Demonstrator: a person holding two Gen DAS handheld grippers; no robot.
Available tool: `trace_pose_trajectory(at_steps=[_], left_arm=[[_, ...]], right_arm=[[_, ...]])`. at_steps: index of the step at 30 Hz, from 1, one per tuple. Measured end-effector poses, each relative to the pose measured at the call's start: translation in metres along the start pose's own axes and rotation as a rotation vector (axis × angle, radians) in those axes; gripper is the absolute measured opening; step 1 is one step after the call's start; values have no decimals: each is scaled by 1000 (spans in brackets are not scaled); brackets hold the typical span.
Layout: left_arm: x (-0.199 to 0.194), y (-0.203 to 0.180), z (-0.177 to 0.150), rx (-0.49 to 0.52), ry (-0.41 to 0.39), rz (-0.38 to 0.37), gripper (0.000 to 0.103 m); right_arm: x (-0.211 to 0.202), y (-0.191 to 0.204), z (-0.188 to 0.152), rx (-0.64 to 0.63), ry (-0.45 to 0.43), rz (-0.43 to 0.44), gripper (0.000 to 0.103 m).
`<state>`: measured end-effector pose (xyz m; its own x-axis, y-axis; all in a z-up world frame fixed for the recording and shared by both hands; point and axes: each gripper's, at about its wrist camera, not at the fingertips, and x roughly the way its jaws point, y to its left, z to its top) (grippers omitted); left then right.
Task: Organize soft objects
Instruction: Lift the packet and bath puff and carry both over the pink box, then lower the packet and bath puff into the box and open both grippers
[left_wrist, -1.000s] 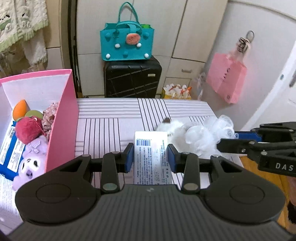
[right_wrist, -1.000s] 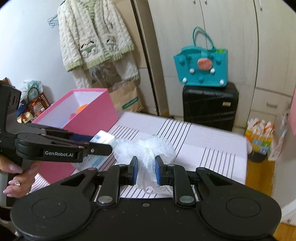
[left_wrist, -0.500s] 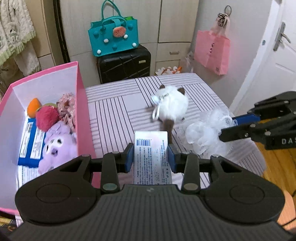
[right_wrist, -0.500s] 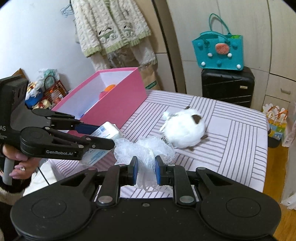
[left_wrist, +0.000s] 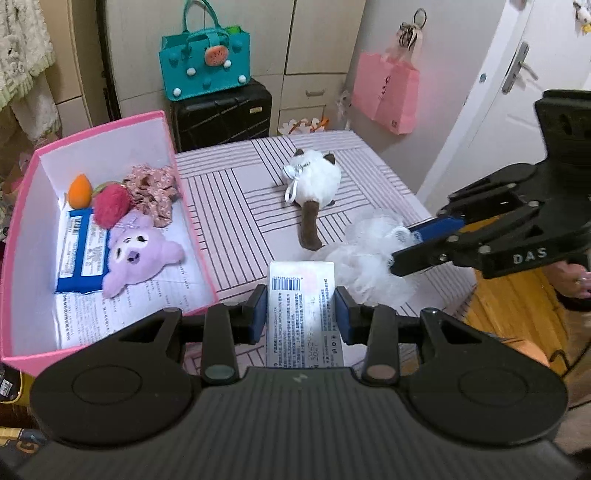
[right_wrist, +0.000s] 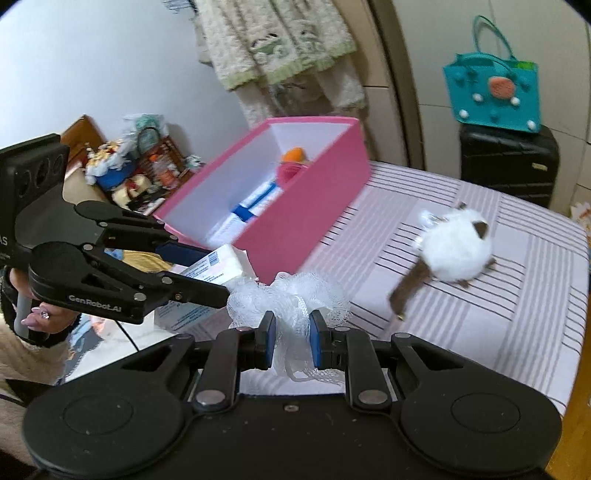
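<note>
Both grippers have lifted since a second ago: the left gripper (left_wrist: 301, 314) stays clamped on a tissue pack (left_wrist: 301, 295) beside the pink box (left_wrist: 192, 221), the right gripper (right_wrist: 292, 338) on a white mesh pouf (right_wrist: 291, 295) above the striped table's (right_wrist: 480, 314) near edge. A plush cat (left_wrist: 314, 181) lies mid-table.

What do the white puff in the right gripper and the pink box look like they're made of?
White mesh puff: looks like plastic netting, with open weave and gathered ruffles. Pink open-topped box: probably matte cardboard, with thin stiff walls and a white inside. The right gripper pinches the puff.
</note>
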<state>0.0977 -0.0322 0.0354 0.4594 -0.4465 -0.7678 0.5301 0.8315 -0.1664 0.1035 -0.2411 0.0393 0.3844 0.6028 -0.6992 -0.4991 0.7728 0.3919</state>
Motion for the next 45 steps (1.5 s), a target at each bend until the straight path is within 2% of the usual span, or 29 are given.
trace_pose_trajectory(at_steps=[10,18,26,33,37,45], left_arm=[[-38,30,-1,-76,-57,2,37],[-58,65,12,-93,-158,74,37],[-52,118,21,-158,-199,172,37],[-15,159,33,-182,-166,248,37],[9,178,40,-196,-141,291,37],[48,199,53,-199,-74,288,37]], right_arm=[[-3,28,38,-49,-14,75,22],[4,52,76,-124,-68,100,23],[49,64,124,-151,-109,129,23],[103,62,147,-160,-115,70,23],[137,64,151,-200,-98,-22,22],[179,47,159,-253,-52,-197,24]])
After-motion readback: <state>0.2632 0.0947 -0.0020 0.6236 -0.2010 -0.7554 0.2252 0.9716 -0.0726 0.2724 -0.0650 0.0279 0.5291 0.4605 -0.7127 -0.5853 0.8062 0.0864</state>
